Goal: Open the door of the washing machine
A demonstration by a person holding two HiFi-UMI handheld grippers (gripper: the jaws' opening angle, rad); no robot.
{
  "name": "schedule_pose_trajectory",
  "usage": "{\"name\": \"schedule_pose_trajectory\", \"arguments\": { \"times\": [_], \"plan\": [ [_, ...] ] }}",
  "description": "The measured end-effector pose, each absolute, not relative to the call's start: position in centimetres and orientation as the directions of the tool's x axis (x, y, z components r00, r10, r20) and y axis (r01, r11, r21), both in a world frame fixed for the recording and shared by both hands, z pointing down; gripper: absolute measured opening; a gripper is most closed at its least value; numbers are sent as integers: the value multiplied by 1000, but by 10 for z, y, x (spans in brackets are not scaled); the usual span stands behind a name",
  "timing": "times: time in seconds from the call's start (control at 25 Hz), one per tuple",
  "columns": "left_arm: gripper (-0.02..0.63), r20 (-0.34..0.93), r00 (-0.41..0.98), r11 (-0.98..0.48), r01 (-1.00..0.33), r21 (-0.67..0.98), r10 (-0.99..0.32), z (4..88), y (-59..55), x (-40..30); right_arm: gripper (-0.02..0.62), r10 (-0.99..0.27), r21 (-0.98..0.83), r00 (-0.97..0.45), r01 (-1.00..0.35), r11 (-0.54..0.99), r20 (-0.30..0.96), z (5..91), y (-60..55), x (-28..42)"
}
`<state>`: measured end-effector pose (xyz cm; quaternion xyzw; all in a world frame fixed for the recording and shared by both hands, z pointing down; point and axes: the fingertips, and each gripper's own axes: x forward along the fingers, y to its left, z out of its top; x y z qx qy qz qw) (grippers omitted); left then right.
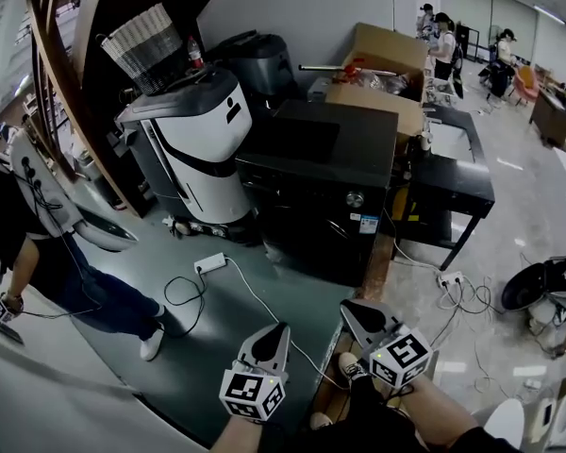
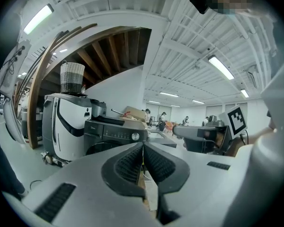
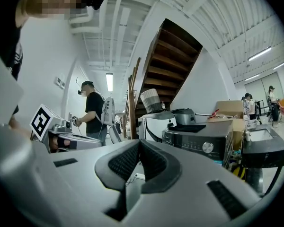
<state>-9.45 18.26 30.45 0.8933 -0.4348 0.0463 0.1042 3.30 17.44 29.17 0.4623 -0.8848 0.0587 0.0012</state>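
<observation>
Washing machine (image 1: 313, 149): a dark, box-shaped unit standing on the floor (image 1: 217, 347) at the middle of the head view, its front turned toward the person, with a silver knob (image 1: 355, 199) and a small label on the control panel. In the left gripper view the round door (image 2: 100, 148) shows dark below the panel and is partly hidden by the gripper body; no view shows it swung out.

Left gripper (image 1: 280, 327): low in the head view, pointing toward the machine and well apart from it. Its 2 jaws are clenched together with nothing between them, pad against pad.

Right gripper (image 1: 350, 306): just beside the left one, also aimed at the machine and well apart from it. Its 2 jaws are likewise pressed together and empty.

Surroundings:
- A white and black appliance (image 1: 203, 149) stands just beside the machine's left side, with a woven basket (image 1: 146, 45) on top.
- Cardboard boxes (image 1: 382, 74) sit behind the machine.
- A black table (image 1: 457, 173) stands to its right.
- A white power strip (image 1: 210, 263) with its cable lies on the floor in front.
- A person in dark clothes (image 1: 38, 243) stands at the left edge, near a wooden staircase (image 1: 61, 92).
</observation>
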Motion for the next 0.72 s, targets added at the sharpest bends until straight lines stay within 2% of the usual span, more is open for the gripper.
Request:
{"name": "schedule_pose_trajectory", "arguments": {
  "times": [0.44,0.6,0.72],
  "plan": [
    [22,162,599,-579,-801,153,-785,308,103,-60,18,-810,-101,-584,-810,577,56,296,82,68],
    [61,162,590,-569,-807,159,-791,311,76,-50,21,-802,-84,-595,-803,591,53,296,52,75],
    [91,164,590,-568,-807,163,-791,315,59,-42,69,-794,-76,-606,-795,602,47,298,32,81]
  ]
}}
